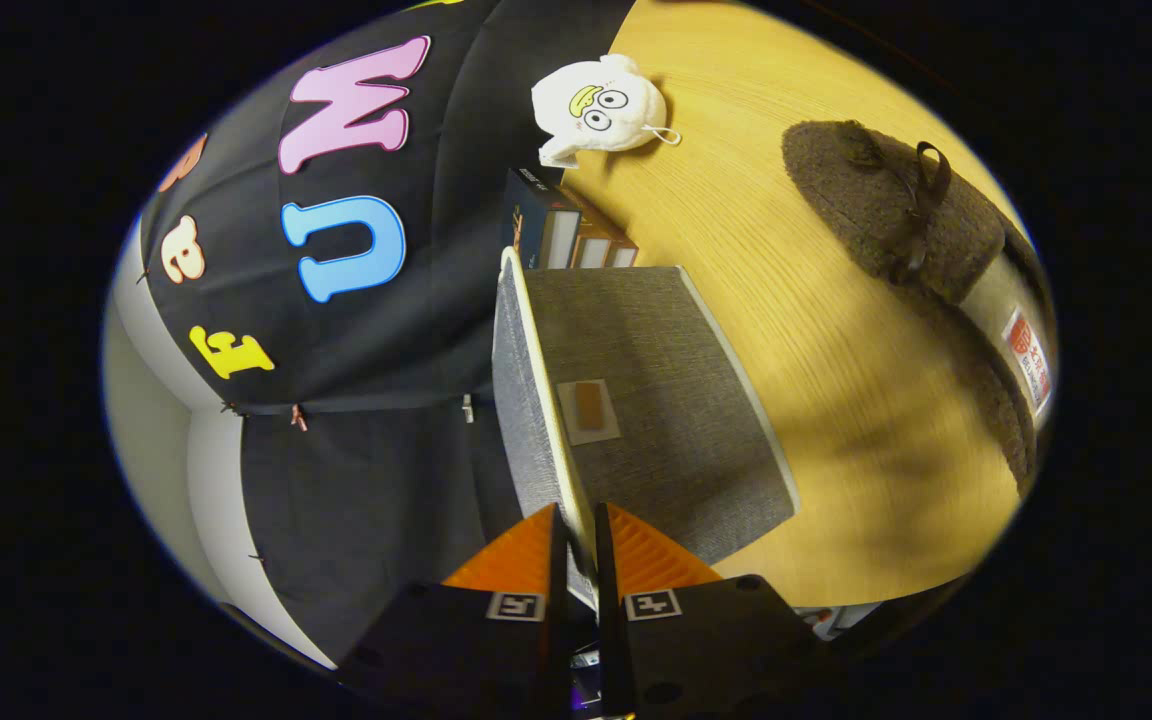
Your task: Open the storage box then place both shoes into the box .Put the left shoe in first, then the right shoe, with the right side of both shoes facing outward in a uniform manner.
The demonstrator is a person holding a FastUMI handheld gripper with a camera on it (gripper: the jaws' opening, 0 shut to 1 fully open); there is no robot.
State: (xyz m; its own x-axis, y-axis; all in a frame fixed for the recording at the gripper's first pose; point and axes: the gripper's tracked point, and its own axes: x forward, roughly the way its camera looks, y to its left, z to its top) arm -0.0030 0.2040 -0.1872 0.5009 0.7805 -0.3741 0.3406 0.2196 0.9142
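pinched between my jaws (576, 540) is the pale rim of the storage box lid (636, 400); both fingers press on its near edge, one on either side. that lid is a grey fabric panel with a light border, and it stands up from the box with its inner face toward the table (836, 400). a small pale tag with an orange patch (588, 410) sits on that face, just ahead of my fingers. beyond the lid's far end a few books (566, 235) stand in a row against the black cloth wall (356, 440), and past them a white plush toy with cartoon eyes (598, 108) lies on the wooden table. well apart from the lid, across the bare wood, lies a dark brown fuzzy shoe (886, 205) with a thin dark strap; a second fuzzy shoe (1006, 400) lies just beside it, nearer me, its pale lining showing.
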